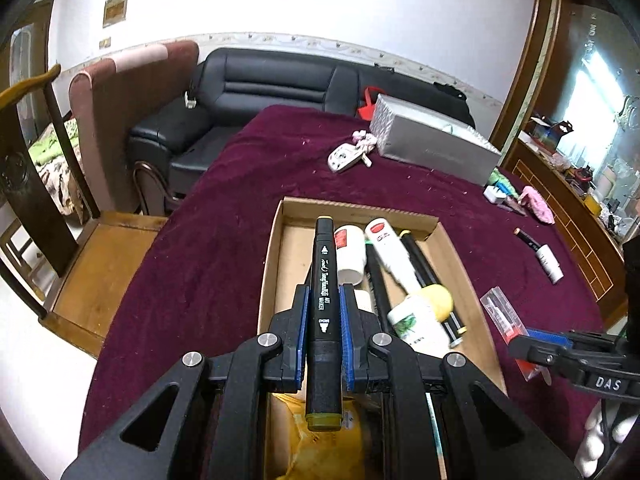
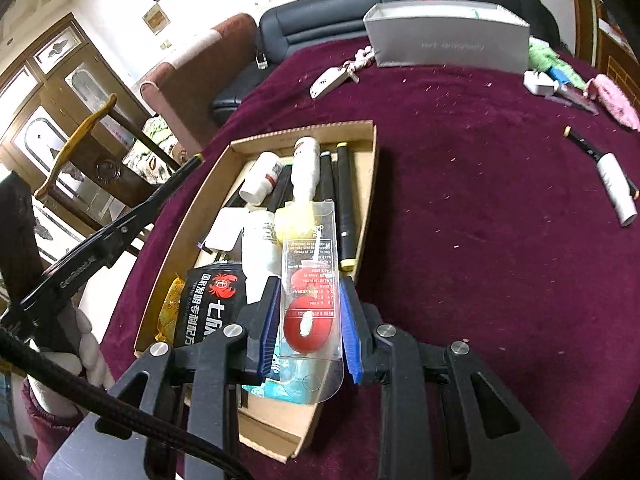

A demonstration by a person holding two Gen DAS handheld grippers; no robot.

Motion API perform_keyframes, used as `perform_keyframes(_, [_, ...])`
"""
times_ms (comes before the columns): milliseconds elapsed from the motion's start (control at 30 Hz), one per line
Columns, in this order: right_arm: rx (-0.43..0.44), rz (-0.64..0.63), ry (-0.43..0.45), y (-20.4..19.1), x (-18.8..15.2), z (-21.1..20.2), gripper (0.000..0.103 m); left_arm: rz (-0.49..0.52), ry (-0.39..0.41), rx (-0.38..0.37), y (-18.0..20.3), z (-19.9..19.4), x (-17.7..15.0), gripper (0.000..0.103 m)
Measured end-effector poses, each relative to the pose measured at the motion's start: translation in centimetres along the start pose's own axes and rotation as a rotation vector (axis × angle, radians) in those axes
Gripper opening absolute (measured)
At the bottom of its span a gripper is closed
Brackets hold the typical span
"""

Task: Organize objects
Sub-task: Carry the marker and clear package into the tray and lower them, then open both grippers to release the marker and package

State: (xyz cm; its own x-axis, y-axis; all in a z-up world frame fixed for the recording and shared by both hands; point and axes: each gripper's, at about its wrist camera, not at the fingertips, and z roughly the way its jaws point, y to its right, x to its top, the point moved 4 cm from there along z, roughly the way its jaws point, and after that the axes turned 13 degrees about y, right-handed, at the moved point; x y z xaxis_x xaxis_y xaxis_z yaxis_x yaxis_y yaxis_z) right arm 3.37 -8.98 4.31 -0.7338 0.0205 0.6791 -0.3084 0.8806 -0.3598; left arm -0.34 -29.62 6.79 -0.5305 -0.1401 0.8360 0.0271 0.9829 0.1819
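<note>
My left gripper (image 1: 323, 300) is shut on a black art marker (image 1: 323, 280) and holds it above the open cardboard box (image 1: 280, 248) on the maroon table. My right gripper (image 2: 308, 292) is shut on a clear plastic blister pack with red discs (image 2: 310, 280) and holds it over the same box (image 2: 368, 184). The box holds white bottles (image 2: 262, 178), black markers (image 2: 346, 200), a black packet (image 2: 212, 304) and a yellow packet. The right gripper also shows at the right edge of the left wrist view (image 1: 560, 354).
On the maroon cloth lie a black-and-white pen (image 2: 612, 184), a silver box (image 2: 448, 40), a white key fob (image 2: 328, 80), a white charger (image 2: 538, 82) and a pink cloth (image 2: 616, 100). A black sofa (image 1: 248, 92) and wooden chairs (image 1: 36, 152) stand beyond the table.
</note>
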Motion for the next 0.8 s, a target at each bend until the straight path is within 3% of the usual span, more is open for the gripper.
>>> perform_keyframes(333, [0.011,0.003,-0.06,-0.6,-1.0,2.6,0.026,-0.008,-0.074,-0.001,-0.6,3.5,-1.3,0.012])
perform_keyframes(800, [-0.011,-0.015,-0.077,-0.6,-1.7,4.1,0.026,-0.014,-0.142,-0.002,-0.7,6.0,-1.5,0.012])
